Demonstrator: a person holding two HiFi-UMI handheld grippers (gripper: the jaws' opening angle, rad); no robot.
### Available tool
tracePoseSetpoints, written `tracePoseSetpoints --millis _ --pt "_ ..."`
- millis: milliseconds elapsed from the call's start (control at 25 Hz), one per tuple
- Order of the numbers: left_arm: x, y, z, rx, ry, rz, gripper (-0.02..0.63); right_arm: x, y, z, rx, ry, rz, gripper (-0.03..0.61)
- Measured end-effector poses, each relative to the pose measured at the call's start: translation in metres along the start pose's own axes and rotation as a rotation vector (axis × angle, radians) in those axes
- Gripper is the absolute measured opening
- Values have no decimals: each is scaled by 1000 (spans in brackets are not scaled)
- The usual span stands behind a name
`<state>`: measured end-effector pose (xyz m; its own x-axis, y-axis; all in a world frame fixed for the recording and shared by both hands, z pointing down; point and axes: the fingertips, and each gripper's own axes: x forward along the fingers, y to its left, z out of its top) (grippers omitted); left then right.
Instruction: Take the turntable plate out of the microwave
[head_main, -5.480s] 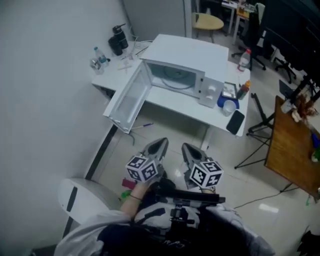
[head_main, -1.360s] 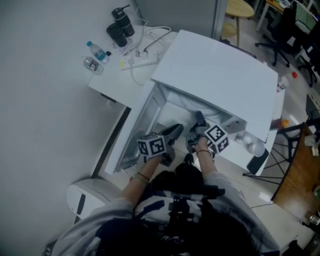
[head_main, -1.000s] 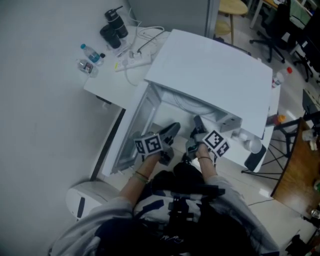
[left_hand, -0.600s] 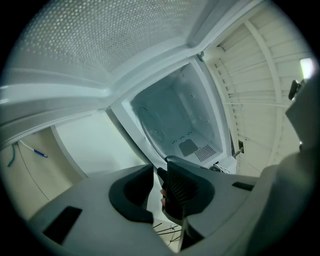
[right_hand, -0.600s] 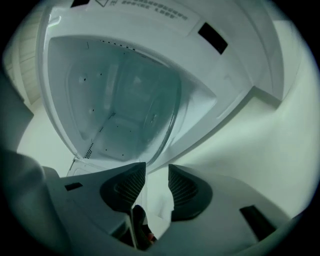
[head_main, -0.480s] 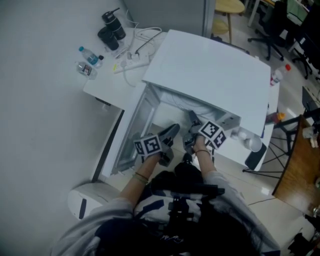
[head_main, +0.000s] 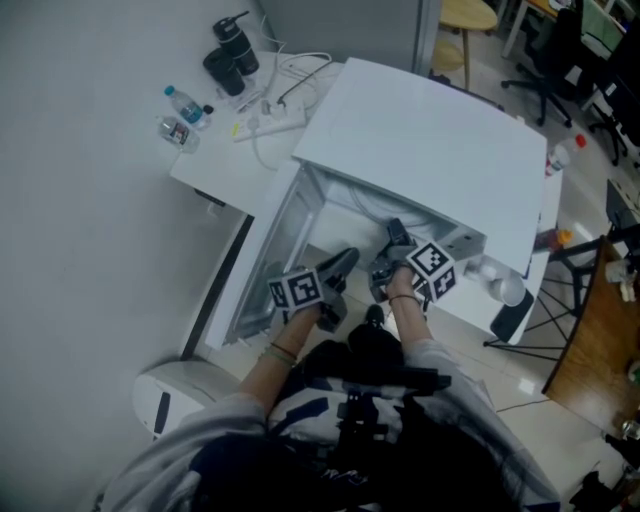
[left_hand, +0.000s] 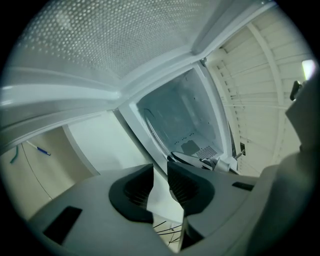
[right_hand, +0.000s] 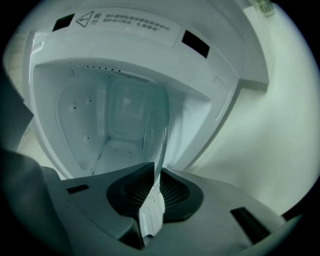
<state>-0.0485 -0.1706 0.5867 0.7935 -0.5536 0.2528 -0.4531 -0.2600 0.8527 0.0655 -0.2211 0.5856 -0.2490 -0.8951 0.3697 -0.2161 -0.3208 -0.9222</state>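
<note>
Two grippers work at the open front of the microwave (head_main: 430, 140), whose door (head_main: 262, 262) is swung wide on its left side.

Right gripper (right_hand: 152, 172): the jaws have just been closing and are clamped on the near rim of the glass turntable plate (right_hand: 142, 120), with the rim pinched between the pads. The plate shows edge-on in the right gripper view. Most of it reaches back into the microwave's cavity.

Left gripper (left_hand: 160, 172): the jaws are partly apart, leaving a narrow gap, and nothing is pressed between the pads. It sits at the microwave's front left, beside the door, with the plate's curved rim just ahead of its tips.

Several bottles (head_main: 185, 115) stand on the table behind and left of the microwave.
</note>
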Motion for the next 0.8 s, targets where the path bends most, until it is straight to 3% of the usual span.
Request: tracePoseSetpoints --millis 120,360,600,800 --pt "0 0 -2 -7 2 -5 74 -9 0 -1 -37 4 26 35" --pt "3 -3 -1 -60 -12 -50 78 -30 -24 -22 -6 55 22 35" --pt "12 3 0 -119 -15 -60 160 -42 -29 -30 -23 80 29 35" --pt "36 7 7 -262 -64 -91 164 -47 -32 -28 -33 83 36 37"
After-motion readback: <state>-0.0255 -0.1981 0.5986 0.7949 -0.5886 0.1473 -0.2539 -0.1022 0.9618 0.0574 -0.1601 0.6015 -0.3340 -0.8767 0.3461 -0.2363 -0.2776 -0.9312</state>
